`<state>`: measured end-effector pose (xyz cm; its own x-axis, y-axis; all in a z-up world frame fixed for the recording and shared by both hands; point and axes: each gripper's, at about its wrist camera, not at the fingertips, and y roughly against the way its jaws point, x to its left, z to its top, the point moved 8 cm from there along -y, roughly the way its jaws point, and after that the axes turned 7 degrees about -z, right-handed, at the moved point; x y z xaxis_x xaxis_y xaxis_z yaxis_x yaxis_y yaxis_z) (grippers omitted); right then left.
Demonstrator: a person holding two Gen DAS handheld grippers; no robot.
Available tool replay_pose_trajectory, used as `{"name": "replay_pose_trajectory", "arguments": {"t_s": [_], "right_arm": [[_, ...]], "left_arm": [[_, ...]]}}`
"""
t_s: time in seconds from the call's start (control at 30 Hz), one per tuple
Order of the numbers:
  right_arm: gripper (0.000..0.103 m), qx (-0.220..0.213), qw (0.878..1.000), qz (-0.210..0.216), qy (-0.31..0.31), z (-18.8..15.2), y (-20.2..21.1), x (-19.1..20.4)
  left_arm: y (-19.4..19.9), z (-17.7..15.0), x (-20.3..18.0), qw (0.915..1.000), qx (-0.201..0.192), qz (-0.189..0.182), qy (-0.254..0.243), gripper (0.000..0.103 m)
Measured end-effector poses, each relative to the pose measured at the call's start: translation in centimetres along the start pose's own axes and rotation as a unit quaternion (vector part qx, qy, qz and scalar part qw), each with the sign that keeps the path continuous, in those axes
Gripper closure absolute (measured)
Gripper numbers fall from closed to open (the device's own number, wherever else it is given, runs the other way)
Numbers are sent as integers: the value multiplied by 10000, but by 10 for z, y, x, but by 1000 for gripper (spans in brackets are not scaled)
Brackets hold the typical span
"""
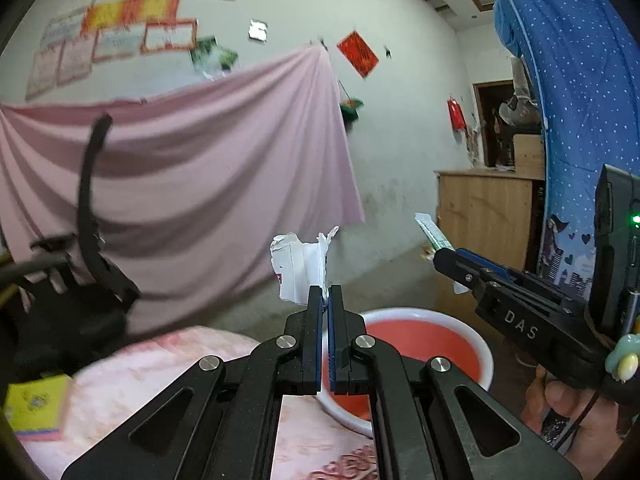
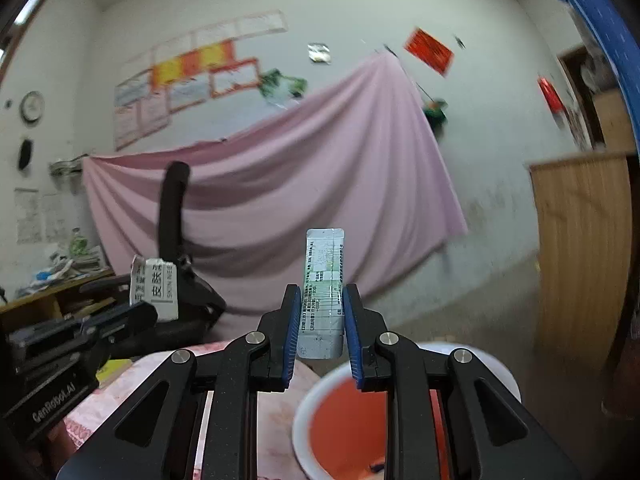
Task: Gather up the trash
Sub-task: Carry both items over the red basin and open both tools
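right gripper [image 2: 322,312] jaws clamp an upright sachet [image 2: 325,276], long axis vertical; left gripper [image 1: 325,300] jaws pinch crumpled paper [image 1: 302,268].

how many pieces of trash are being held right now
2. A crumpled white wrapper is pinched in the left gripper; a flat sachet is held in the right gripper. More may lie out of view.

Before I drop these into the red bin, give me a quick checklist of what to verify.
1. Left hand-held gripper shut on torn white wrapper: ok.
2. Right hand-held gripper shut on green-white sachet: ok.
3. Red bin open: ok.
4. Sachet directly over bin: cannot tell.
5. Wrapper directly over bin: cannot tell; it shows beyond the rim.
6. Grippers apart from each other: ok.
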<state>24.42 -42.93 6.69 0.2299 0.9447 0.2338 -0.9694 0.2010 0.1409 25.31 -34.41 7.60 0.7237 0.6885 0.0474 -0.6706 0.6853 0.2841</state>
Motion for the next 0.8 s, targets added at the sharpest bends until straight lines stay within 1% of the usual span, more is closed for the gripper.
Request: {"name": "replay_pose_trajectory", "arguments": {"t_s": [0.13,0.23,0.37,0.5,0.7,0.8], "right_arm": [[83,363,9989,-214,-186,-13,-15,-21],[83,582,9975,-347,-209,-21,-23,-30],[83,830,9951,-464,-267,-30,-31,-43],[82,1018,9925,-564,-368,-37,-36,-53],[82,1240,9886,-679,-510,-44,-42,-64],[82,1307,9876,-702,-504,-47,-43,-65]], "left_arm": [[-25,-9,-8,9992,315,-194,135,103],[-40,-15,-14,9975,549,-335,276,103],[-56,-20,-19,9955,753,-450,366,103],[-68,-25,-22,9936,948,-462,407,102],[-80,-31,-21,9893,1206,-498,659,102],[-83,-34,-20,9875,1291,-511,745,99]]}}
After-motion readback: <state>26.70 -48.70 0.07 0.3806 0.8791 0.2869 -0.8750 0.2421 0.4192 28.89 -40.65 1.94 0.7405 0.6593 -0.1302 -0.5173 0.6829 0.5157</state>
